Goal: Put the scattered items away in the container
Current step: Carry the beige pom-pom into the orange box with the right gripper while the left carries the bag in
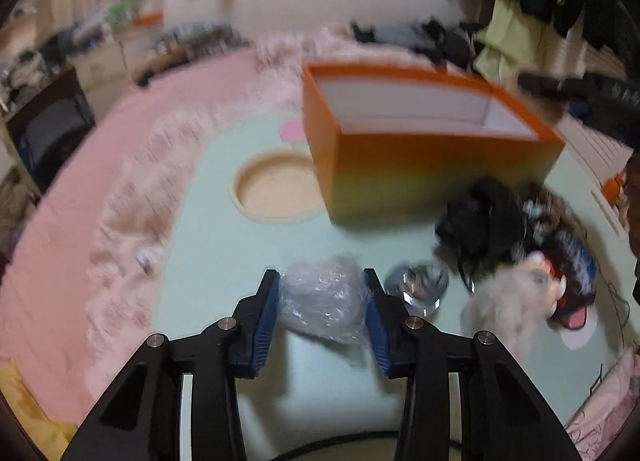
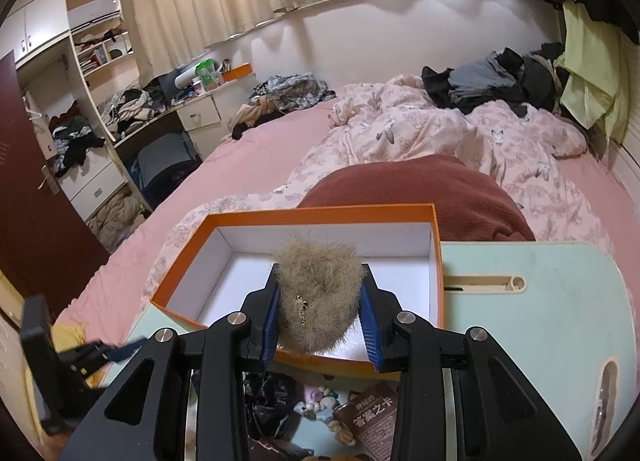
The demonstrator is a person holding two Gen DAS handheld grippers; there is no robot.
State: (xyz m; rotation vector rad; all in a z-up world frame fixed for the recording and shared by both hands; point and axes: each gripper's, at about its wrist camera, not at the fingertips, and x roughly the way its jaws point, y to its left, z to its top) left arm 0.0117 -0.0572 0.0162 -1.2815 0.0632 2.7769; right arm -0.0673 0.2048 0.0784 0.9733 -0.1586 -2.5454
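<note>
A: What did the left wrist view show that the right one did not?

B: The outside of the orange box [image 1: 420, 165], its wall fading from orange to yellow-green, standing on the pale green table [image 1: 224, 245]. Left of the box was a round recess [image 1: 276, 193] sunk in the table. Nearer the camera than the box lay a crumpled clear plastic bag [image 1: 324, 301] on the table, sitting between the pads of the left gripper [image 1: 322, 303]. Both pads touched the bag, so I read the jaws as closed on it. Just right of the bag was a shiny glass piece [image 1: 420, 285], then a dark heap with a doll [image 1: 536, 245] in front of the box's right end. That view was blurred.

A: And the right wrist view?

B: It looked down into the box [image 2: 304, 217], white inside. The right gripper [image 2: 320, 301] was clamped on a tan furry pouch [image 2: 316, 289], fluffy with a small gold script charm, held above the box's near edge. Below the box lay pastel beads [image 2: 320, 405] and a brown card pack [image 2: 374, 409].
</note>
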